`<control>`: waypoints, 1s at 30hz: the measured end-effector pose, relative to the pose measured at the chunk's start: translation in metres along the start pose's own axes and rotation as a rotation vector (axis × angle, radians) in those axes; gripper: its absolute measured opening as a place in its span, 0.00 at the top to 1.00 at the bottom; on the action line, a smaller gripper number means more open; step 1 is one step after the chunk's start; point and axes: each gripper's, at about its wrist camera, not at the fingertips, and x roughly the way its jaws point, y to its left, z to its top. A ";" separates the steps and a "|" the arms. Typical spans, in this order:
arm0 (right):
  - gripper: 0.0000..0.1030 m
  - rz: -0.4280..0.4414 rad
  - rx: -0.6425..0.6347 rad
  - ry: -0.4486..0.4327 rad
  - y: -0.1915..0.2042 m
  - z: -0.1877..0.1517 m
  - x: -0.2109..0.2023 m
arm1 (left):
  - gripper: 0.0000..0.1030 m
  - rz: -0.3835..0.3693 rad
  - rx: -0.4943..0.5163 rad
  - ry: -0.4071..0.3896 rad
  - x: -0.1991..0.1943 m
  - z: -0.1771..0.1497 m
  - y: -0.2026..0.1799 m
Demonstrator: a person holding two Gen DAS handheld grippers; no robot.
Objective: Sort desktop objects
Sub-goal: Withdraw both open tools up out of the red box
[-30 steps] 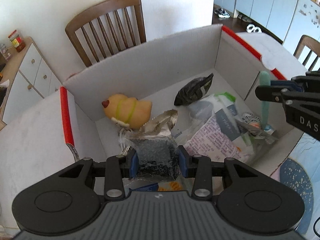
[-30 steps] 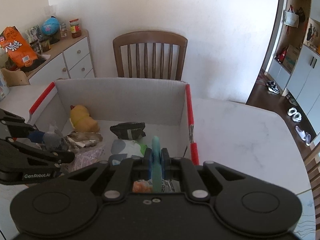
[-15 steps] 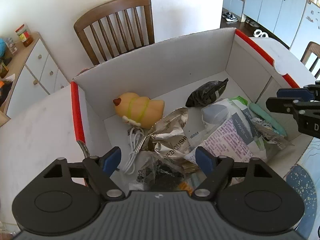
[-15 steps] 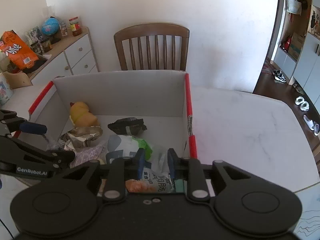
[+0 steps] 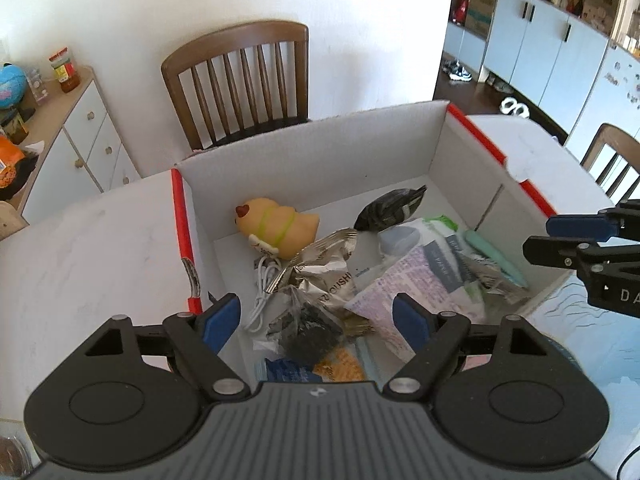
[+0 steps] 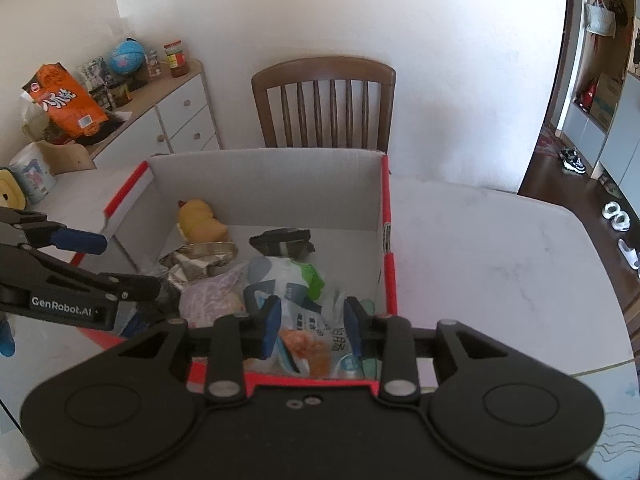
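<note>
A white cardboard box with red edges (image 5: pixel 320 160) (image 6: pixel 264 188) stands on the table. It holds a yellow duck toy (image 5: pixel 280 222) (image 6: pixel 198 222), a dark snack bag (image 5: pixel 390 208) (image 6: pixel 282 242), a silver foil bag (image 5: pixel 324 268), a white cable (image 5: pixel 262 292), a clear bag of dark bits (image 5: pixel 306 326), paper packets (image 5: pixel 412 280) and a teal stick (image 5: pixel 494 256). My left gripper (image 5: pixel 316 318) is open and empty above the box's near left part. My right gripper (image 6: pixel 312 326) is open and empty above the near right part.
A wooden chair (image 5: pixel 240 80) (image 6: pixel 326 106) stands behind the box. A white sideboard (image 6: pixel 168 120) with an orange bag (image 6: pixel 64 100), a globe and jars is at the left. A white marble table (image 6: pixel 500 264) extends to the right.
My left gripper has let go of the clear bag of dark bits and opened; my right has let go of the teal stick. Both items now lie in the box. Both grippers have drawn back.
</note>
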 end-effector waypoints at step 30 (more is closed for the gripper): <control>0.18 0.052 -0.060 -0.107 0.025 -0.019 -0.083 | 0.14 0.011 0.001 -0.117 -0.094 -0.039 -0.019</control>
